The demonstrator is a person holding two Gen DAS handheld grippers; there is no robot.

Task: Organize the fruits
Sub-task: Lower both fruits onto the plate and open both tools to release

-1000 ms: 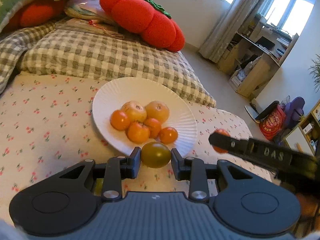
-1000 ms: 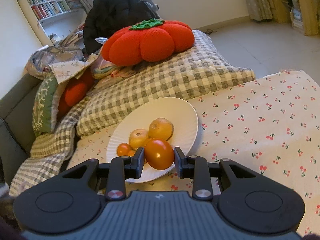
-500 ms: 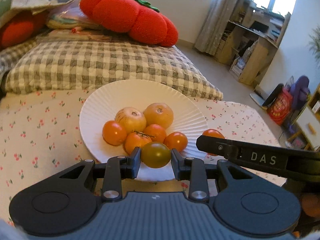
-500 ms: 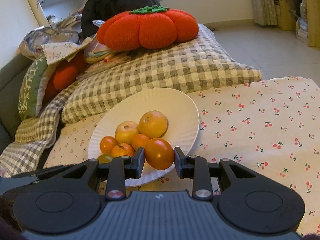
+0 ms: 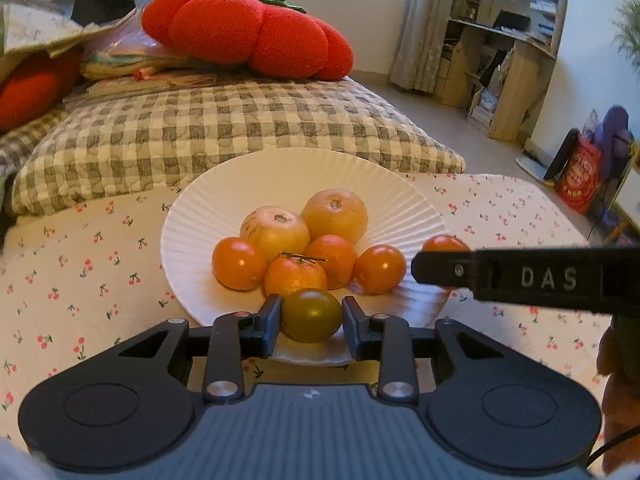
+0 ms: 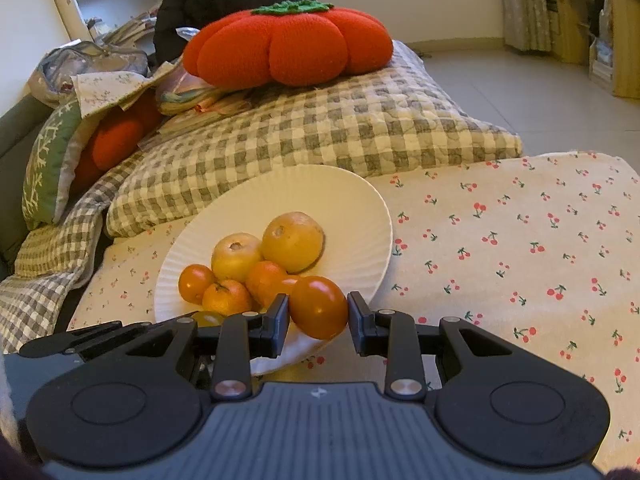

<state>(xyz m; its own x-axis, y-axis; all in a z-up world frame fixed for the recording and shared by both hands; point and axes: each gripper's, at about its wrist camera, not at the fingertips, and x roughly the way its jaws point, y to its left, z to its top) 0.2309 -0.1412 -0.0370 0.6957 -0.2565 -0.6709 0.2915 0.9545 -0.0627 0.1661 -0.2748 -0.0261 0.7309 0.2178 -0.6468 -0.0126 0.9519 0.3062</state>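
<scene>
Left claw clamped on a green tomato, pads pressing its two sides, held low over the near rim of the plate. Right claw clamped likewise on an orange tomato, also at the plate's near edge, to the right of the heap. Just ahead of both claws, on the plate: two pale round fruits at the back, a tangerine with a bit of stem, and small orange tomatoes around it, all touching in one cluster. Plate resting on a cherry-print cloth, with a checked quilt and a red cushion well beyond. Both tomatoes gripped across the middle, probably so the round skins cannot slip, and tilted down toward the bare near strip of plate, seemingly the only free room left. Likely step: setting both down beside the heap. Risk, as judged: a released tomato rolling off the shallow rim, or one claw knocking the other, close as the two are.
</scene>
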